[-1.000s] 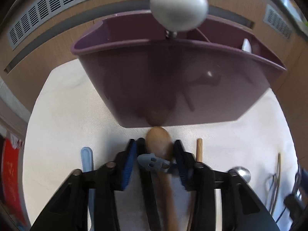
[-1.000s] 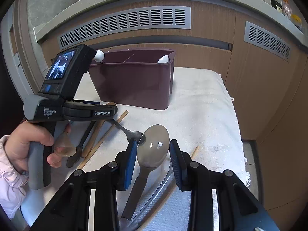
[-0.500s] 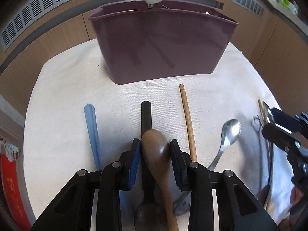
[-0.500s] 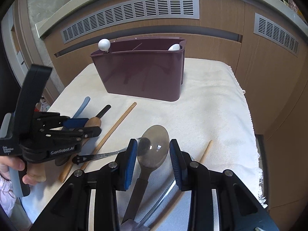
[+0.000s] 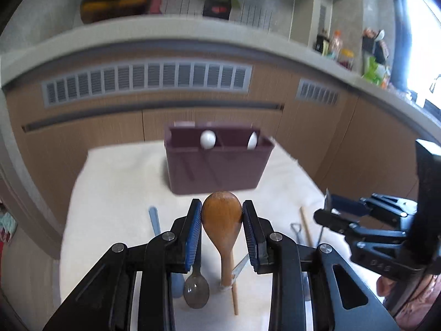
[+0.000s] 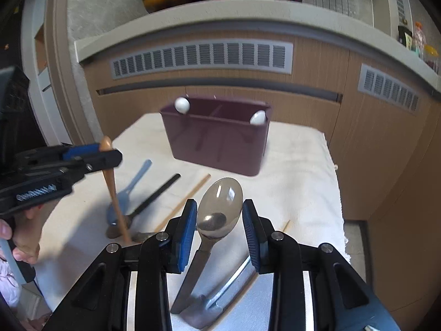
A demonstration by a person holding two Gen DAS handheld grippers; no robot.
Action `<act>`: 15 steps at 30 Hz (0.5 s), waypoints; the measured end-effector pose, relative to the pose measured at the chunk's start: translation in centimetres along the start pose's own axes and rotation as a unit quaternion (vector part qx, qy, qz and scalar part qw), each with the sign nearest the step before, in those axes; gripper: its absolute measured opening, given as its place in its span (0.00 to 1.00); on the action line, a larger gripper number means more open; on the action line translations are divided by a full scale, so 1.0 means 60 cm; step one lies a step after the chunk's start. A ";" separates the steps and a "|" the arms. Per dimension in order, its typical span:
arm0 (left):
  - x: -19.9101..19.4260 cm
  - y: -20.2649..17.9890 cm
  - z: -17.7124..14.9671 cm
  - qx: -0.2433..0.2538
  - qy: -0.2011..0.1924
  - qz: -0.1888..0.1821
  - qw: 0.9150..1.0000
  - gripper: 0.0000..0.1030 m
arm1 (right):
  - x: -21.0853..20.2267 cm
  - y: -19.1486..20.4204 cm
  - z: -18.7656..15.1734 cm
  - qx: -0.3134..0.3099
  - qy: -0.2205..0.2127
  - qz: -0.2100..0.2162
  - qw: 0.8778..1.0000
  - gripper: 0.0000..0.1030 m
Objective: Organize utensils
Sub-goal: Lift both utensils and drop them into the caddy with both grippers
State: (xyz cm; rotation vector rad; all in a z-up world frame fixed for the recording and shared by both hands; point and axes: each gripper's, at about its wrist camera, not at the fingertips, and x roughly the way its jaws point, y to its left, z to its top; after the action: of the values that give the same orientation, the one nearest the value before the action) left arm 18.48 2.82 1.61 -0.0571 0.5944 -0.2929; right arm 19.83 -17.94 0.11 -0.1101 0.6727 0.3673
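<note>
My left gripper (image 5: 222,220) is shut on the bowl of a wooden spoon (image 5: 222,218), whose handle hangs down toward the cloth; the right wrist view shows that wooden spoon (image 6: 111,190) lifted at the left. My right gripper (image 6: 220,218) is shut on the bowl of a grey translucent spoon (image 6: 220,204) with a dark handle. The maroon utensil caddy (image 5: 217,165) (image 6: 217,140) stands at the far end of the white cloth, with two white round-ended utensils (image 6: 182,105) in its compartments.
On the cloth (image 6: 289,171) lie a blue spoon (image 6: 132,190), a black-handled spoon (image 6: 157,195), wooden chopsticks (image 6: 184,201) and a metal utensil (image 6: 228,287) under my right gripper. Wooden cabinets with vents stand behind. The table edge drops off at the right.
Both grippers rose with their spoons. The left one pulled back from the caddy and tipped upward, so the wooden spoon left the cloth and the caddy looks farther away.
</note>
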 end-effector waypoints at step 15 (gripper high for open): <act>-0.089 -0.001 0.022 0.000 -0.048 0.003 0.999 0.30 | -0.071 0.023 0.040 -0.019 -0.037 0.012 0.999 0.25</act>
State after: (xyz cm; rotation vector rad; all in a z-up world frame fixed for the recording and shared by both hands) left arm 15.01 4.27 5.62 -0.0700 0.4986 -0.2827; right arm 17.68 -17.39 4.66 -0.1237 0.5953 0.4053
